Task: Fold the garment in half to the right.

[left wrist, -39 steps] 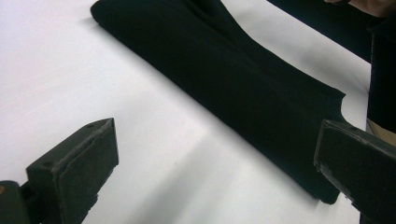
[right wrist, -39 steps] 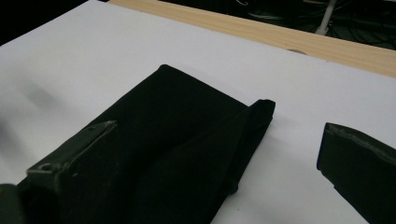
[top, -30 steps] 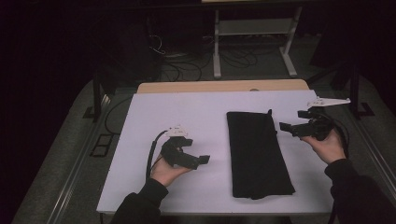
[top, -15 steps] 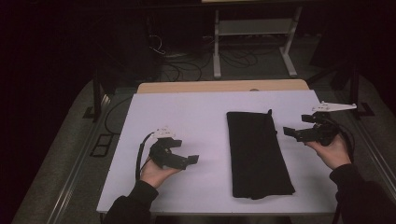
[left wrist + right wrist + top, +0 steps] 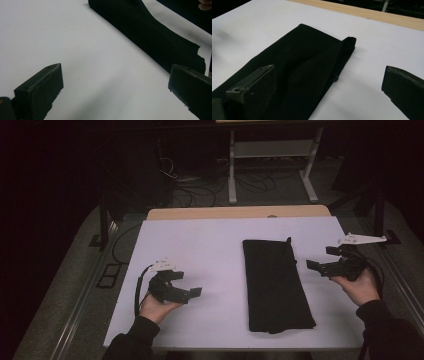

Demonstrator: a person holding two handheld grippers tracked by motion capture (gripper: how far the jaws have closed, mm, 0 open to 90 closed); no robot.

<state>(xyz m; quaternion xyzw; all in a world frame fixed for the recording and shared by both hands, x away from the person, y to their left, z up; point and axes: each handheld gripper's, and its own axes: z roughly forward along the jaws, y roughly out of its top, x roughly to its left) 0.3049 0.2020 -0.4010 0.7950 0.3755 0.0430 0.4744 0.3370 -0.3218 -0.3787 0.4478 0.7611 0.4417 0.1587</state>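
A black cloth (image 5: pixel 276 284), folded into a long strip, lies flat on the white table (image 5: pixel 215 250), right of its middle. My left gripper (image 5: pixel 192 292) hovers over bare table to the cloth's left, open, nothing between its jaws. In the left gripper view the cloth (image 5: pixel 150 32) runs across the upper right, beyond the wide-apart jaws. My right gripper (image 5: pixel 316 264) is held just off the cloth's right edge, open and empty. In the right gripper view the cloth (image 5: pixel 307 65) lies ahead, with a small raised fold at its far corner (image 5: pixel 349 41).
A wooden strip (image 5: pixel 235 213) borders the table's far edge. Beyond it stand a white metal stand (image 5: pixel 272 155) and loose cables (image 5: pixel 190 190) on the dark floor. A black post (image 5: pixel 104 222) stands at the table's left.
My left gripper has drawn back toward the near left, away from the cloth. The right gripper has shifted slightly right and nearer. The cloth has not moved.
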